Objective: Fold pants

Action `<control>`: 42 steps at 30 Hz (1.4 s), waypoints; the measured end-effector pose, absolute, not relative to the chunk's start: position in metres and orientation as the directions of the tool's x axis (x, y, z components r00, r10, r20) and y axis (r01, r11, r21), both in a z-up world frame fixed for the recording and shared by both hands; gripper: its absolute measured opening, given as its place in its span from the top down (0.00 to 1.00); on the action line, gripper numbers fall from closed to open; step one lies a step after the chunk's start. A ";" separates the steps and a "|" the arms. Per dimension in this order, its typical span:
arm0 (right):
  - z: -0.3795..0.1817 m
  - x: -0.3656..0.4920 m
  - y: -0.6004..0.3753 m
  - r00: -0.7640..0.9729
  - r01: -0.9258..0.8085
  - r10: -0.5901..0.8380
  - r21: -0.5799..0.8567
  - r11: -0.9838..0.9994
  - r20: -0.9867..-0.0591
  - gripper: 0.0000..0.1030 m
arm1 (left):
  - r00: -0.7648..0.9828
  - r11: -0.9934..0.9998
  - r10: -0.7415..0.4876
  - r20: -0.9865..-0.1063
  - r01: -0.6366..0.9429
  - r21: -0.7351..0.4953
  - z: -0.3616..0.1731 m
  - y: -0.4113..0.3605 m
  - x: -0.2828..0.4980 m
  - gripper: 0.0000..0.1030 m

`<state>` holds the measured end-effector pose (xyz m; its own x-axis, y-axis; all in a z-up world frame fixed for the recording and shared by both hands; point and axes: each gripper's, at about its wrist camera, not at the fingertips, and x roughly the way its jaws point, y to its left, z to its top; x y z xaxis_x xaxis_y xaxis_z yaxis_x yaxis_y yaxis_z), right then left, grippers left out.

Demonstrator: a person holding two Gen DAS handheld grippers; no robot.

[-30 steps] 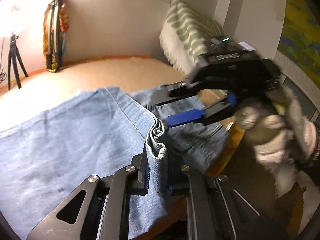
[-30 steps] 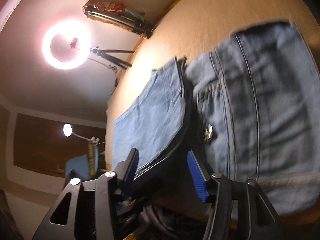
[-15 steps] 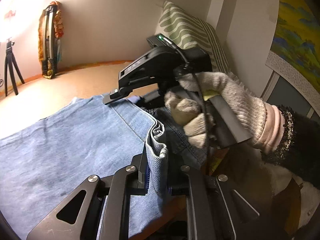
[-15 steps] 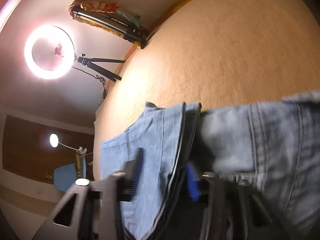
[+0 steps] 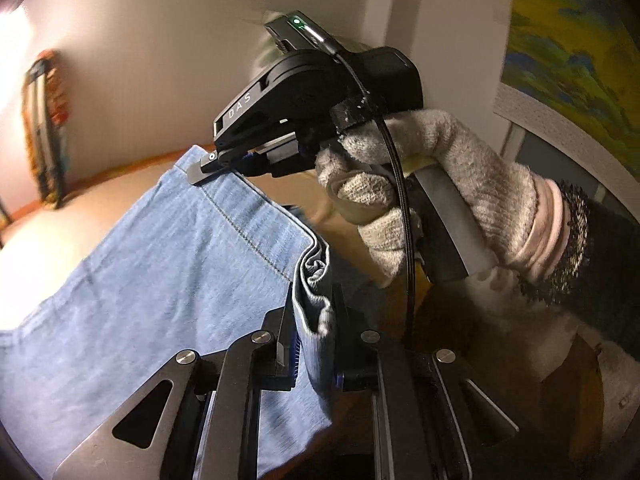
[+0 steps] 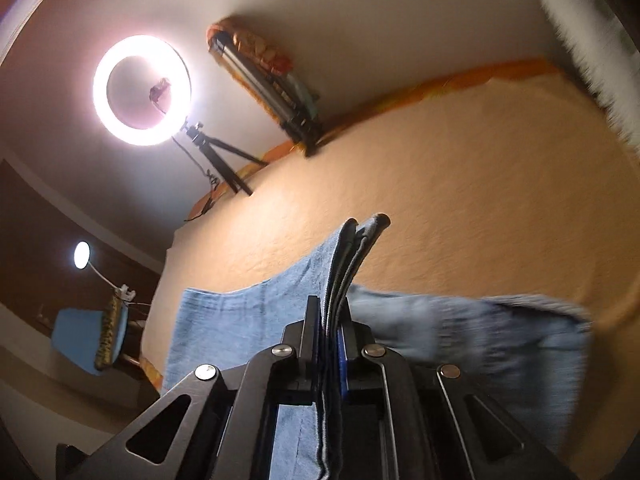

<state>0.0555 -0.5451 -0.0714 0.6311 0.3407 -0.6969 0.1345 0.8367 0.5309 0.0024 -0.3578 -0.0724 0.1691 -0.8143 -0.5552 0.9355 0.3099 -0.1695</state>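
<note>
Light blue denim pants (image 5: 160, 280) lie on an orange-tan bed (image 6: 460, 184). My left gripper (image 5: 314, 344) is shut on a bunched corner of the pant-leg hems at the near edge. My right gripper (image 6: 330, 332) is shut on the stacked hem layers (image 6: 352, 248) at the other corner; it also shows in the left wrist view (image 5: 208, 166), held by a gloved hand (image 5: 420, 184), pinching the far end of the same edge. The edge is lifted off the bed between the two grippers. The rest of the pants (image 6: 500, 332) hangs blurred below.
A lit ring light on a tripod (image 6: 142, 90) stands at the bed's far side. A folded tripod with orange cloth (image 6: 264, 80) leans on the wall. A pillow (image 6: 588, 40) lies at the right edge. A blue chair (image 6: 92, 340) stands beyond the bed.
My right gripper moved onto the far hem corner and closed on it. Both grippers have lifted the hem edge, and the waist part has dropped out of the right wrist view.
</note>
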 end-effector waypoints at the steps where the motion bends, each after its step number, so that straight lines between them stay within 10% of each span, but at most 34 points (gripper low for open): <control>1: -0.069 0.050 -0.552 0.635 0.144 0.323 0.518 0.843 -0.701 0.96 | 0.154 0.294 -0.816 -0.557 0.940 -0.171 -0.074 -0.366 -0.001 0.90; 20: -0.128 0.035 -0.609 0.559 0.288 0.215 0.431 0.855 -0.801 0.95 | 0.079 0.251 -0.740 -0.668 0.954 -0.165 -0.106 -0.405 -0.019 0.75; 27: -0.111 0.030 -0.607 0.558 0.317 0.075 0.296 0.901 -0.827 0.66 | 0.144 0.334 -0.767 -0.625 0.922 -0.197 -0.076 -0.348 -0.008 0.68; 42: -0.051 0.036 -0.491 0.639 0.082 0.161 0.275 0.958 -0.752 0.44 | 0.554 0.799 -0.494 -0.671 0.593 -0.098 -0.079 -0.175 0.070 0.50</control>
<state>0.0364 -0.4914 -0.0506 0.6386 0.1612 -0.7525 0.0818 0.9580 0.2748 0.0700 -0.1755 -0.0791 0.5536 -0.4936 -0.6708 0.5933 0.7990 -0.0982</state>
